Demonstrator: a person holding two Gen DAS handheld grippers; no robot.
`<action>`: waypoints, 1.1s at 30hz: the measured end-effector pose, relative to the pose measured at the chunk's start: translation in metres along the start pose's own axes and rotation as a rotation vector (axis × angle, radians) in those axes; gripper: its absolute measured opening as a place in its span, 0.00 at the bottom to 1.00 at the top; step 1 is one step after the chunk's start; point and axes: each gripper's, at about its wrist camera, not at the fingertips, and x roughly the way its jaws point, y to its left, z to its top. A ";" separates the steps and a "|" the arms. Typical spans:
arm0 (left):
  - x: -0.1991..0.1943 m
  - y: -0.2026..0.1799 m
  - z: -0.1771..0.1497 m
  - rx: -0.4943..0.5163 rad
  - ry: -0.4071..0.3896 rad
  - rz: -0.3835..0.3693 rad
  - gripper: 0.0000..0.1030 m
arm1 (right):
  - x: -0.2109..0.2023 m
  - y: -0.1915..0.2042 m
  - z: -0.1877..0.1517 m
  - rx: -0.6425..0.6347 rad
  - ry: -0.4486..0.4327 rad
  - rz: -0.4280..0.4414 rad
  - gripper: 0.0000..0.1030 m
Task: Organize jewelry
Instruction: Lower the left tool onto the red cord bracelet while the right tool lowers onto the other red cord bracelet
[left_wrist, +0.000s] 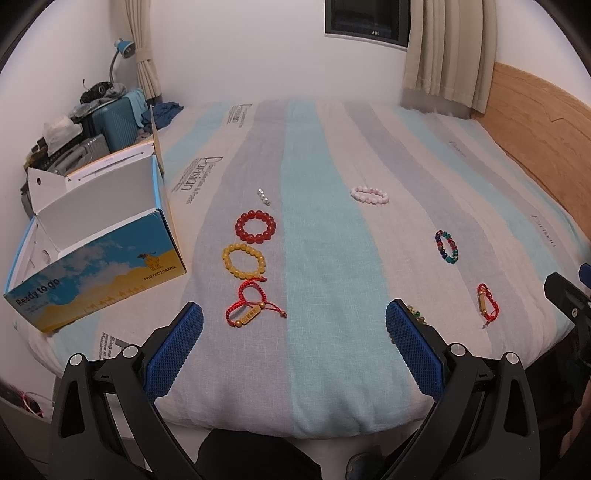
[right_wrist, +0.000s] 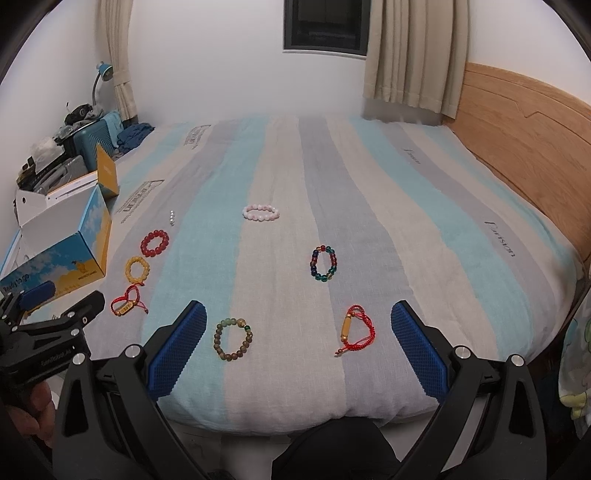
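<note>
Both sets of jaws stand wide and hold nothing. Your left gripper (left_wrist: 294, 334) hovers over the bed's near edge; your right gripper (right_wrist: 298, 334) does the same further right. Between the right fingers lie the brown bead bracelet (right_wrist: 233, 339) and a red cord bracelet with a gold tube (right_wrist: 357, 329), both flat on the striped bedspread (right_wrist: 280, 387). Just ahead of the left jaws sits the red cord bracelet with a gold plate (left_wrist: 250, 308), then the yellow bead bracelet (left_wrist: 243, 260), the red bead bracelet (left_wrist: 255, 225) and a small pearl piece (left_wrist: 264, 196), in a rough line beside the open shoebox (left_wrist: 96, 273). The pink bracelet (right_wrist: 260, 213) and multicolour bracelet (right_wrist: 323, 262) lie well apart, further out.

Likely nothing is boxed yet. Take the brown one first, probably: come straight down, straddle one side of the ring, pinch across the beads, not the fabric. Soft bedding will dip, so close gently and lift slowly.
</note>
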 end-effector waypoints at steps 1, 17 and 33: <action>0.002 0.001 0.001 0.000 0.003 0.000 0.94 | 0.002 0.001 0.000 -0.006 0.005 0.005 0.93; 0.068 0.027 0.008 0.003 0.132 0.004 0.94 | 0.059 -0.012 0.004 -0.081 0.160 0.014 0.93; 0.140 0.047 0.028 0.010 0.327 -0.001 0.94 | 0.141 -0.057 0.021 -0.037 0.481 0.013 0.93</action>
